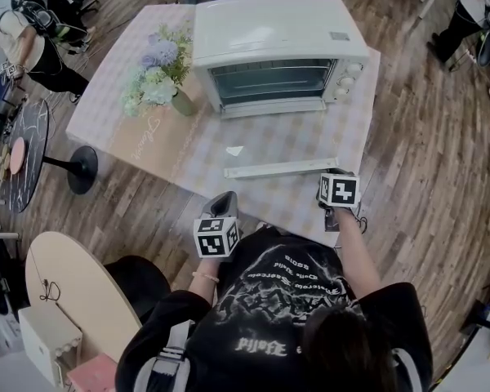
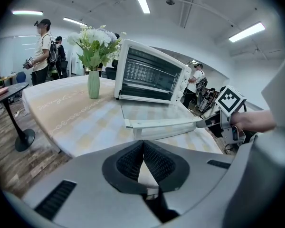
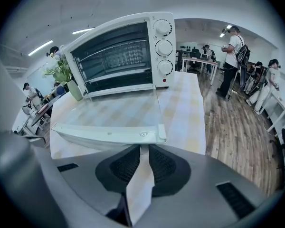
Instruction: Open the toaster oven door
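The white toaster oven (image 1: pixel 278 51) stands at the back of the checked table (image 1: pixel 147 129). Its glass door (image 1: pixel 269 133) lies folded down flat toward me, with the white handle bar (image 1: pixel 282 168) along its front edge. My right gripper (image 3: pixel 143 147) is shut on the right end of that handle (image 3: pixel 109 134), by the screw post. In the head view the right gripper (image 1: pixel 331 174) sits at the bar's right tip. My left gripper (image 2: pixel 143 142) is shut with nothing in it, and hangs off the table's near edge (image 1: pixel 224 198), left of the handle (image 2: pixel 164 123).
A green vase of flowers (image 1: pixel 159 76) stands left of the oven. A small white scrap (image 1: pixel 234 150) lies on the cloth before the door. A round black side table (image 1: pixel 24 149) is at the far left. People stand around the room on the wooden floor.
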Tool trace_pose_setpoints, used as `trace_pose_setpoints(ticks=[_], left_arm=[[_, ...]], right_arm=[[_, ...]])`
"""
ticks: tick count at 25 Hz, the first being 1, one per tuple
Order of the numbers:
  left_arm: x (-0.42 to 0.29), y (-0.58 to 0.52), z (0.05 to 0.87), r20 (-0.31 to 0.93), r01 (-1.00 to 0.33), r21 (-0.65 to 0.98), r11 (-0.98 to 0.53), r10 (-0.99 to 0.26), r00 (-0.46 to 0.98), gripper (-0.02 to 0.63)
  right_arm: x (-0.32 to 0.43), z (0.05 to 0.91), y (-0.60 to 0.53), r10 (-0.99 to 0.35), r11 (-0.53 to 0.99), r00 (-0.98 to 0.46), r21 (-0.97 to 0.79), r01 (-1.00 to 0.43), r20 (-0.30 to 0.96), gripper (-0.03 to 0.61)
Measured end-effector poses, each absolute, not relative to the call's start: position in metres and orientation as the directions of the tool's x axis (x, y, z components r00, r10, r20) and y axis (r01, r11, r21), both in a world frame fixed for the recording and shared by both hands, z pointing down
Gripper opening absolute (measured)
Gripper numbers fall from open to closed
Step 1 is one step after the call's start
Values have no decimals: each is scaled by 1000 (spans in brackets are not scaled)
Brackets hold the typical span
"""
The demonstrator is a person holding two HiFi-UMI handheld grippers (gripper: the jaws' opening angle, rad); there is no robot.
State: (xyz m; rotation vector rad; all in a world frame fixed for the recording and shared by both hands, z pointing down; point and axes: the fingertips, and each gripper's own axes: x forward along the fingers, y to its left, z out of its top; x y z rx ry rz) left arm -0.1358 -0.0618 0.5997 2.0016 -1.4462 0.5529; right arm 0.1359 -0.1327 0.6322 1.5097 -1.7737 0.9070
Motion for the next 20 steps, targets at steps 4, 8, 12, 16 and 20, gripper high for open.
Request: trace_pose_setpoints(ticks=[4, 8, 12, 16, 20], left_arm=[[-136, -62, 601, 642, -948, 229, -222, -698, 318, 20], [-135, -63, 600, 641, -947, 222, -233, -697, 321, 20], [-131, -62, 599, 638, -946, 212, -246, -699, 325, 20], [-127, -68, 586, 596, -944, 189, -269, -733, 328, 20], [-125, -77, 577, 566, -943, 194, -271, -754, 333, 20]], right_arm=[[136, 633, -133, -564, 89, -147, -117, -989, 812, 71], [139, 633, -129, -585, 50, -152, -152, -987, 797, 151], [132, 628, -118, -586, 107, -222, -197, -975, 779, 253], [131, 613, -111, -630, 130, -257, -226, -965, 733, 281], [135, 591, -105, -681, 146, -248, -203, -968, 689, 282]])
